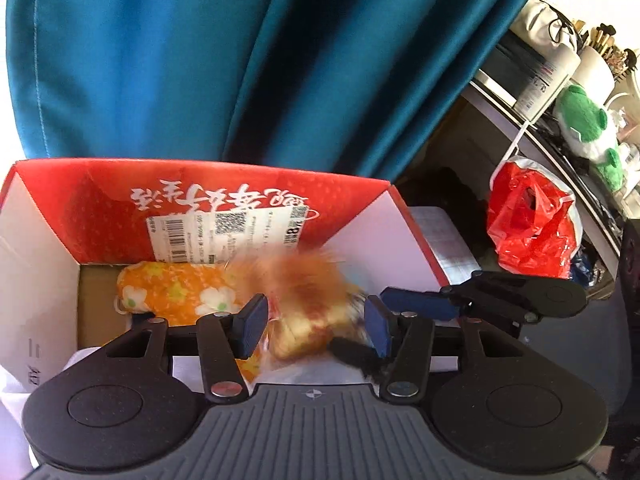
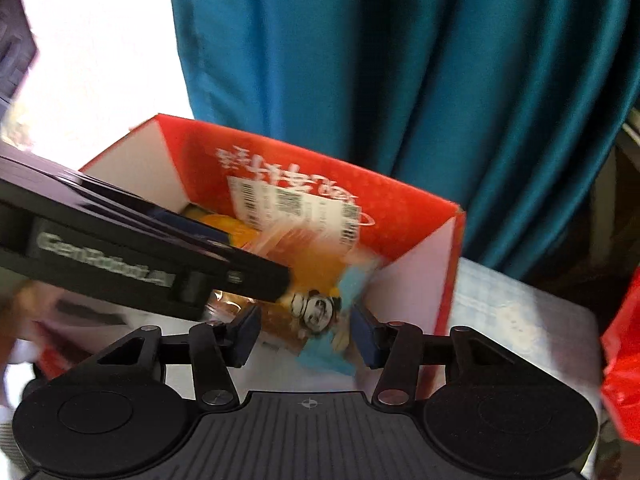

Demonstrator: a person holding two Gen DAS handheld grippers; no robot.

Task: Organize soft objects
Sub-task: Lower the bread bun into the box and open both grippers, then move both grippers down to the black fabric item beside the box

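Left wrist view: hard to make out at the middle, where a tan furry toy [image 1: 296,280] smears into a blur between the fingers of the left gripper [image 1: 316,324]; cannot tell whether clenched on it or released. Sits inside the red cardboard box [image 1: 100,208], just beside an orange flowered pouch [image 1: 172,292] lying on the box floor, partly hidden by the left finger. Carries a white shipping label [image 1: 224,232] on the far inner wall, print too small to read. Right wrist view: blurred throughout; shows a blue packet with a cartoon face [image 2: 320,308] upright between the fingers of the right gripper [image 2: 306,332], grip likewise impossible to tell, with the other gripper's black body covering the box's left half. Rests on a white checked worktop [image 2: 520,312], cut off at the edges. Behind, a teal curtain [image 1: 200,60] in folds; to the right, a red plastic bag [image 1: 528,232] and a green plush [image 1: 584,120] on a crowded shelf.
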